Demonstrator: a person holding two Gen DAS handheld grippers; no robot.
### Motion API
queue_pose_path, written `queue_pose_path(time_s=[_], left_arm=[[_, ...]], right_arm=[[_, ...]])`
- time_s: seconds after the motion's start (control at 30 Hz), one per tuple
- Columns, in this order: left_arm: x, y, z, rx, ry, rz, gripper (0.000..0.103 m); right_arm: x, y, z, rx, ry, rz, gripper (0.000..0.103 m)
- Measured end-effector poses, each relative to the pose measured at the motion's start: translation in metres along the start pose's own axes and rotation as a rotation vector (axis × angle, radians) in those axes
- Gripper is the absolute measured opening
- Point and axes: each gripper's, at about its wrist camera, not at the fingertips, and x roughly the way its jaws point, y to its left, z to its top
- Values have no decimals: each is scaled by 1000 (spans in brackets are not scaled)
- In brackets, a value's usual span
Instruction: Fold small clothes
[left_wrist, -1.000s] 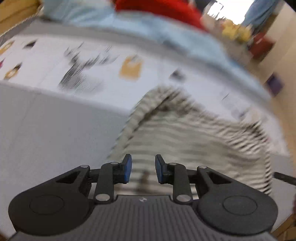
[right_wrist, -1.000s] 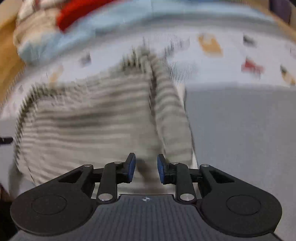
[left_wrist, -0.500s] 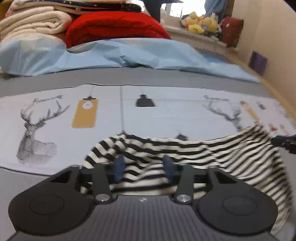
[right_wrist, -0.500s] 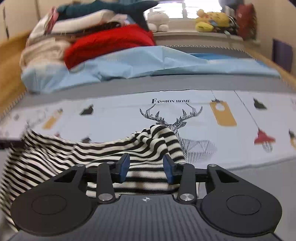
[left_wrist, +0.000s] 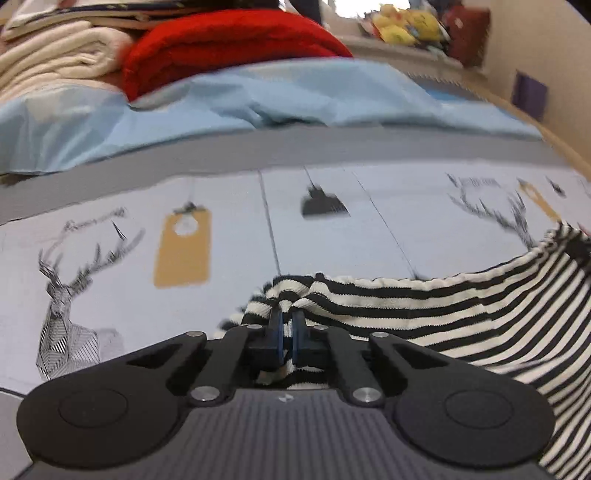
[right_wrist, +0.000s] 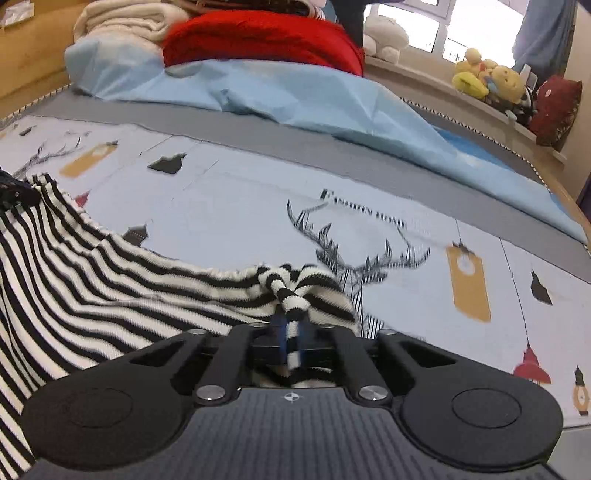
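Left gripper (left_wrist: 287, 325) clamped on one bunched corner of the striped garment (left_wrist: 461, 314), lower centre of its frame; the cloth stretches off to the right edge. Right gripper (right_wrist: 291, 332) pinches the other corner, fabric running to the left edge, over the printed bedsheet (right_wrist: 221, 206).

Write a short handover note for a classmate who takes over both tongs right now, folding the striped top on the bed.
Left tongs: shut on one bunched corner of the striped top.
Right tongs: shut on the opposite corner.
The top hangs slack between them, over the printed sheet; the blue cover and red blanket lie behind.
Done: both corners gripped.
Left: no fold shows yet; lay it flat, fold it, release.
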Motion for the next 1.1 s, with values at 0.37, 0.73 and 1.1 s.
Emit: queue_pose_path(time_s=[0.37, 0.73, 1.1], left_arm=[[19, 7, 4, -65, 124, -70, 35], [-20, 53, -6, -151, 85, -188, 16], [-25, 48, 4, -213, 93, -62, 18]], right_arm=[[54, -20, -6, 281, 130, -69, 12], [-34, -46, -3, 352, -79, 79, 27], [-31, -22, -36, 171, 150, 144, 27]])
